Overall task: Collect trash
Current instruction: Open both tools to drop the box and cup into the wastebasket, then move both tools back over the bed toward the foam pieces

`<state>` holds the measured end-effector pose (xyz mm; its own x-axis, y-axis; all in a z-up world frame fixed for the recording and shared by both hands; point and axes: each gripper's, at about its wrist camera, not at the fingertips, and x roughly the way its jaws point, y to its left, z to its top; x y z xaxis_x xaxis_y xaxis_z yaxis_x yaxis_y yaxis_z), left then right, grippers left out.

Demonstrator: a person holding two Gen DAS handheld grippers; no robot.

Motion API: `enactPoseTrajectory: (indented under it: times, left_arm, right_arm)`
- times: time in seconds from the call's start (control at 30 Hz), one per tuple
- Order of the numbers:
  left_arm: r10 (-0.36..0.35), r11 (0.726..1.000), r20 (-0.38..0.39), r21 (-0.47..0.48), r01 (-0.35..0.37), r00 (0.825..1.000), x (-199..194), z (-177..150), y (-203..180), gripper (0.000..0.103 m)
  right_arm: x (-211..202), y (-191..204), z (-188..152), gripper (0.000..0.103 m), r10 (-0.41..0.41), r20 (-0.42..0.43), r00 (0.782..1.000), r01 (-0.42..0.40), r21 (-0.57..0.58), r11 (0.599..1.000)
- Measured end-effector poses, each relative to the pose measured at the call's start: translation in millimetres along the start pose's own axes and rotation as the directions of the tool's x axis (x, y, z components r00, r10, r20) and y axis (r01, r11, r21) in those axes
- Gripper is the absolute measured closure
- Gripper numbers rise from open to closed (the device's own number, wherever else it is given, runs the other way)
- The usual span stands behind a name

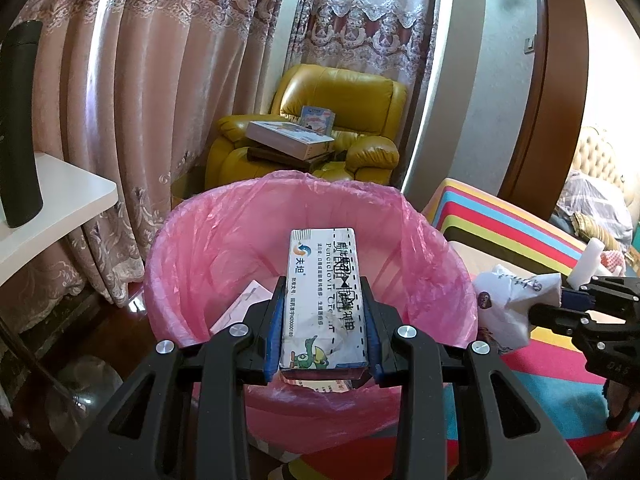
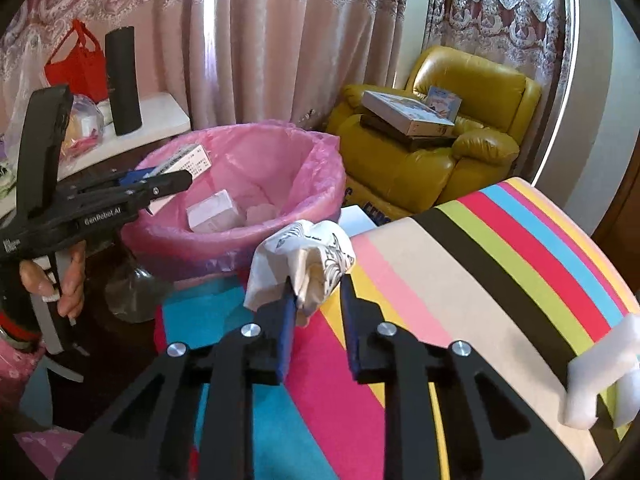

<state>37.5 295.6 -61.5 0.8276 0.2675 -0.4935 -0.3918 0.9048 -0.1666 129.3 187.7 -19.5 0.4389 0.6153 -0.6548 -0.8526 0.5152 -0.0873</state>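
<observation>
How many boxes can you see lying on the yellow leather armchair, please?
3: a flat white box on top, a dark box beneath it, a small blue box against the backrest. Others may be hidden.

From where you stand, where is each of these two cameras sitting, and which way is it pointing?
Left wrist: on the left gripper, looking down its fingers, shut on a medicine box, into the pink-lined bin.
Right wrist: on the right gripper, shut on crumpled paper; the left hand shows.
Shared: bin, yellow armchair, striped cushion.
</observation>
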Motion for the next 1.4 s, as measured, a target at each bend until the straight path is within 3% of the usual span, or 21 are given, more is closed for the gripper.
enactPoseTrajectory:
  times: [0.13,0.3,0.6,0.63,0.67,0.7,0.73,0.77,0.97,1.03,1.23,1.4]
  left_arm:
    - [-0.002,1.0,-0.001,-0.003,0.002,1.0,1,0,0,0.07]
    - [-0.003,1.0,0.011,0.004,0.003,1.0,0,2,1,0.07]
    - [0.04,0.999,0.03,-0.027,-0.039,0.999,-4,8,12,0.067]
    - [0.044,0.999,0.035,-0.03,-0.043,0.998,-7,9,15,0.063]
    - [0.058,0.998,0.043,-0.033,-0.056,0.997,-11,9,17,0.045]
    - [0.07,0.997,0.054,-0.037,-0.068,0.996,-15,10,19,0.035]
    - [0.078,0.996,0.076,-0.045,-0.075,0.994,-21,11,22,0.023]
    - [0.095,0.994,0.099,-0.056,-0.09,0.991,-27,11,25,0.023]
    - [0.156,0.987,0.119,-0.048,-0.151,0.981,-37,17,28,0.016]
    - [0.154,0.988,0.12,-0.043,-0.15,0.981,-37,19,24,0.014]
    - [0.112,0.994,0.118,-0.003,-0.113,0.987,-31,26,-9,0.014]
    - [0.043,0.996,0.085,0.075,-0.05,0.995,-21,28,-58,0.014]
  right_arm:
    - [-1,3,-1,0.084,-0.031,0.002,1.0,0.031,-0.011,0.999]
    - [-16,7,6,0.084,-0.031,0.064,0.997,0.032,-0.019,0.999]
    - [-6,23,52,0.082,0.013,0.125,0.992,-0.004,-0.068,0.998]
    - [1,25,58,0.081,0.031,0.123,0.992,-0.022,-0.072,0.997]
    - [8,27,62,0.08,0.06,0.115,0.992,-0.052,-0.072,0.996]
    - [14,28,66,0.075,0.082,0.109,0.991,-0.074,-0.07,0.995]
    - [19,30,68,0.058,0.094,0.103,0.99,-0.087,-0.07,0.994]
    - [22,32,70,0.052,0.094,0.103,0.99,-0.087,-0.071,0.994]
    - [11,32,62,0.053,0.077,0.117,0.99,-0.07,-0.066,0.995]
    - [0,25,54,0.048,0.056,0.124,0.991,-0.049,-0.061,0.997]
    - [-45,-20,21,0.035,-0.033,0.144,0.989,0.031,0.015,0.999]
    - [-84,-70,-19,0.024,-0.142,0.143,0.979,0.127,0.111,0.986]
